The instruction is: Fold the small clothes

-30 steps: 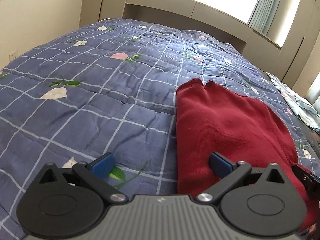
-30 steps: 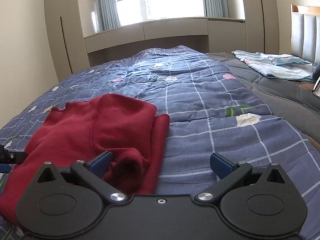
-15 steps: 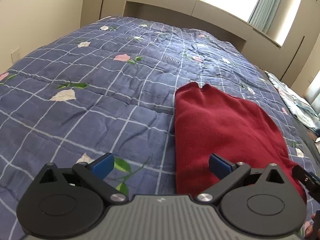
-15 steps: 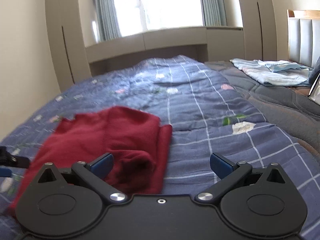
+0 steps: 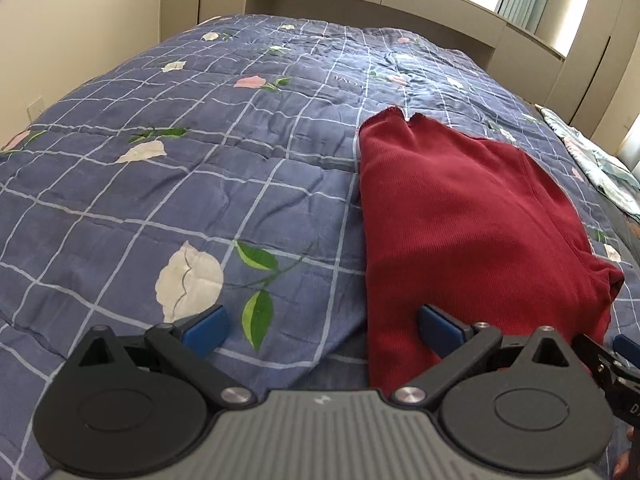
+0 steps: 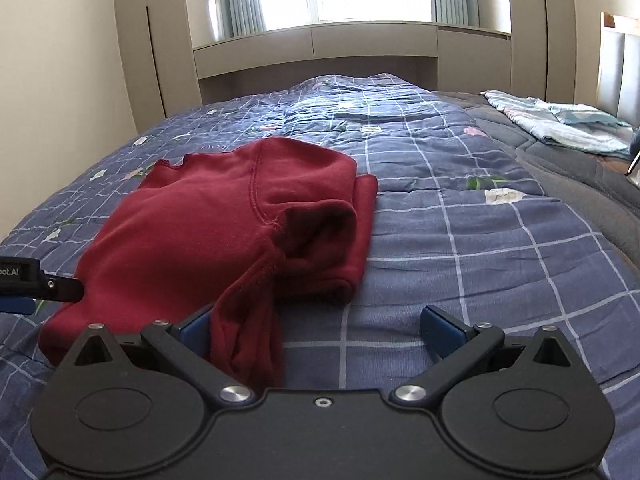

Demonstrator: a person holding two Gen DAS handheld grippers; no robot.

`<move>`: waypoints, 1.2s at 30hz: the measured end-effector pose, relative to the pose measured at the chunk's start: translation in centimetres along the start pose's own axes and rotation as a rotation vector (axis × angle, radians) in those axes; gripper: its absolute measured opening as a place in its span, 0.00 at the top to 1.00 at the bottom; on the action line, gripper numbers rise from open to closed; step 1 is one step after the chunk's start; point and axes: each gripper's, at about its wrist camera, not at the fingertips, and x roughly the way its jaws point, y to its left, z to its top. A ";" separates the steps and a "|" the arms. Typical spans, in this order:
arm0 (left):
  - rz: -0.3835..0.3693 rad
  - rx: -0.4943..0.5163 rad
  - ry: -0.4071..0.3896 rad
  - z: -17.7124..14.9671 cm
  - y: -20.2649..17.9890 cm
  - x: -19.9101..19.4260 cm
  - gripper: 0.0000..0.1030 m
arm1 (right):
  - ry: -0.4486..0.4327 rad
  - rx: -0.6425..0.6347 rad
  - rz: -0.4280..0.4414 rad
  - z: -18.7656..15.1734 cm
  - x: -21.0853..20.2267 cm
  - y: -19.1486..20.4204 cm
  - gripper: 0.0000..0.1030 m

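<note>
Across the blue checked quilt the red sweater now lies nearer both grippers, left and right, each spread wide, gripping nothing.

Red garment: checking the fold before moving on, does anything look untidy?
Yes. On the red garment, a sleeve trails loose off the near edge toward the right hand-held gripper, bunched rather than tucked flat.
</note>
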 end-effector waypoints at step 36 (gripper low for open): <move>-0.211 -0.031 -0.020 4.9 0.3 4.1 0.00 | -0.069 0.051 0.154 4.4 3.6 -2.5 0.00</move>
